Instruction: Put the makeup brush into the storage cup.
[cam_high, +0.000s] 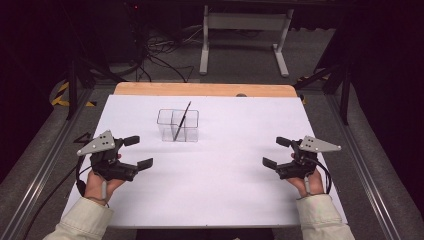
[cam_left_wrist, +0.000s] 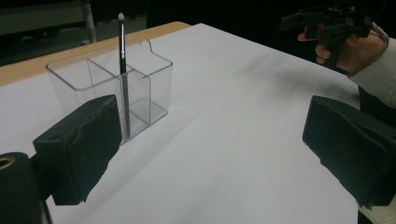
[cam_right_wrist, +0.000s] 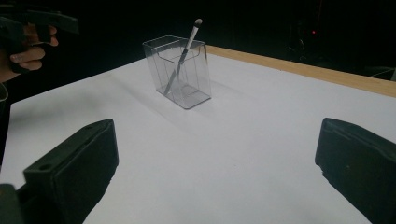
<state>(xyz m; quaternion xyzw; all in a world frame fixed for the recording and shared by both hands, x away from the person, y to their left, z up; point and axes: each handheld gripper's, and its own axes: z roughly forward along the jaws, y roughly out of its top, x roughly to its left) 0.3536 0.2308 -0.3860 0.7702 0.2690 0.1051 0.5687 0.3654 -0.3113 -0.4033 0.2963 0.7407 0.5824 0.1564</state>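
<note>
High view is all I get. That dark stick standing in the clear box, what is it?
Observer: A slim brush. The left gripper view shows a pale tuft at its upper end.
Operator: Is the box's rim level all round?
Observer: No. In the left gripper view, one wall of the clear box rises higher than the others, with a notch cut into its top edge.

Brushes: one (cam_high: 182, 122), standing in the holder.
Holders: one (cam_high: 178, 125), clear, two compartments.
Grippers: two (cam_high: 137, 152) (cam_high: 277, 152).
Tables: one (cam_high: 225, 190), white-covered.
</note>
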